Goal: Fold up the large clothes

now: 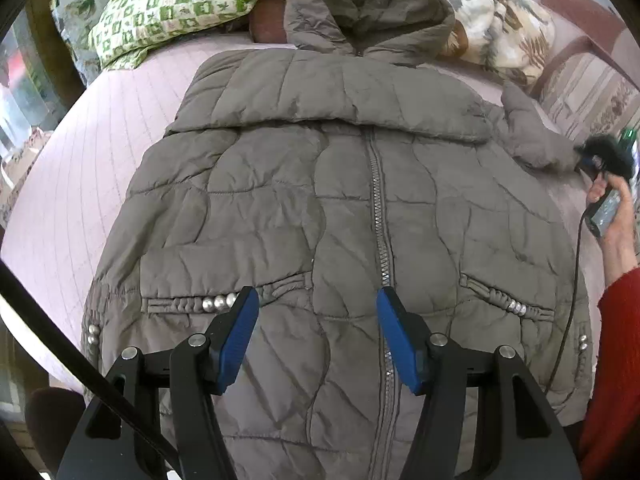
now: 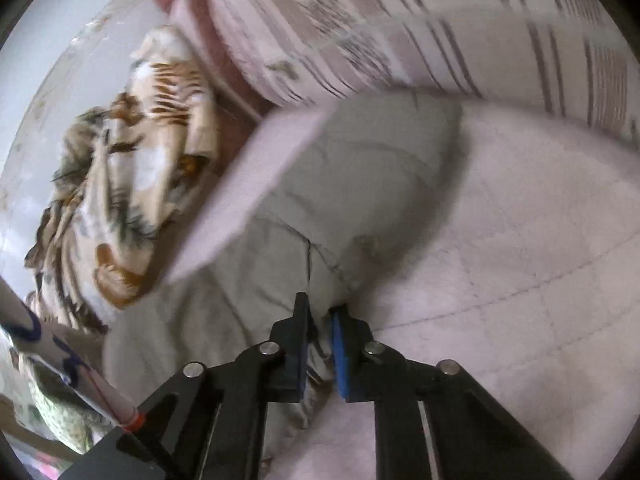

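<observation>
Left gripper (image 1: 318, 300): two blue-padded fingers (image 1: 236, 336) standing apart, nothing between them, hovering over the lower front of the jacket (image 1: 280, 200). Right gripper (image 2: 319, 310): jaws drawn together, pinching a fold of the sleeve (image 2: 360, 184) at its lower end; picture blurred, so exact bite not clear.

Count: one grey-brown quilted jacket, one hood (image 1: 368, 4), one front zipper (image 1: 378, 200), two pearl-trimmed pocket slits (image 1: 216, 302), two grippers. Only one sleeve traced with certainty, on the right side. One green-and-white patterned pillow (image 1: 168, 12), one rumpled floral blanket (image 2: 132, 160).

Orientation: jacket laid front up, zipper closed, long axis running from the hem nearest the left camera away to the hood at the far end. Sleeve angled outward from the right shoulder toward the bed's edge.

Surface: pale pink quilted bedspread (image 1: 100, 152), jacket flat on it and roughly central. Pillow and blanket at the head end, hood resting against the blanket. Striped upholstery (image 2: 460, 32) beyond the right side. Hand (image 1: 616, 216) and red sleeve (image 1: 616, 360) of the person visible at right, gripping the right tool's handle.
</observation>
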The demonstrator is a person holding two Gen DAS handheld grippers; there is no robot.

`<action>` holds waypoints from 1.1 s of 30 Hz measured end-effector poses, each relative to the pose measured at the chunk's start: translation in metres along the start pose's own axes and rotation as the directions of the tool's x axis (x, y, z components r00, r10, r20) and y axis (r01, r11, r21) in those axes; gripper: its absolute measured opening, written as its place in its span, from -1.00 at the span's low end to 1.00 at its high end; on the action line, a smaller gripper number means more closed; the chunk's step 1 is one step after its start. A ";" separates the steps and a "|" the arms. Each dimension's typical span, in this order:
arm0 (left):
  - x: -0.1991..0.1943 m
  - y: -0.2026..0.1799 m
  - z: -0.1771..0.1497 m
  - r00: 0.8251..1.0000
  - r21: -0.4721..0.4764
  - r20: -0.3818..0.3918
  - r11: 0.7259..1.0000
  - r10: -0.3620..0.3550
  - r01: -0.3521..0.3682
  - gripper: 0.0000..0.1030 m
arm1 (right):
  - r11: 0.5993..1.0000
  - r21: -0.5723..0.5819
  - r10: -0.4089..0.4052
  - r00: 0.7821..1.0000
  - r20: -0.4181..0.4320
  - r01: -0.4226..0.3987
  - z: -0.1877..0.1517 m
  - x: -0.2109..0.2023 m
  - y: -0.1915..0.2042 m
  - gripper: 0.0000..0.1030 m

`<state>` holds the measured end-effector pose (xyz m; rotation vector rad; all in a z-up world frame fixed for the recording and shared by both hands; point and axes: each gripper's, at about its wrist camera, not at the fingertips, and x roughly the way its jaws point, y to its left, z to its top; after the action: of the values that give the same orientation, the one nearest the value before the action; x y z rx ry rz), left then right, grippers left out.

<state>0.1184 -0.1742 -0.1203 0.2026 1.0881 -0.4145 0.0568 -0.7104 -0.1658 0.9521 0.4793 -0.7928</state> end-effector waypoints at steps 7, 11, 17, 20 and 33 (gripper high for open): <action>-0.021 0.013 -0.010 0.999 -0.010 0.051 1.000 0.006 -0.006 0.17 | 0.862 -0.448 0.280 0.959 0.029 -0.238 -0.072 -0.087 0.160 -0.81; -0.037 0.023 -0.017 0.996 -0.023 0.083 1.000 0.020 -0.018 0.17 | 0.621 -0.652 0.402 0.891 -0.212 -0.435 -0.173 -0.101 0.235 -0.81; -0.056 0.045 -0.025 0.992 -0.058 0.123 0.998 0.024 -0.017 0.17 | 0.514 -0.657 0.233 0.827 -0.511 -0.551 -0.275 -0.058 0.258 -0.54; -0.060 0.049 -0.020 0.989 -0.041 0.149 0.999 0.024 -0.018 0.17 | 0.549 -0.691 0.182 0.874 -0.451 -0.471 -0.273 -0.063 0.243 -0.45; 0.044 0.071 0.133 0.986 -0.030 0.151 0.997 0.076 -0.072 0.25 | 0.808 -0.467 0.233 0.923 -0.305 -0.359 -0.193 -0.101 0.165 0.41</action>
<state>0.2743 -0.1672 -0.1015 0.1864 0.9325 -0.3445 0.1164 -0.4497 -0.1080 0.5905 0.6875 -0.2330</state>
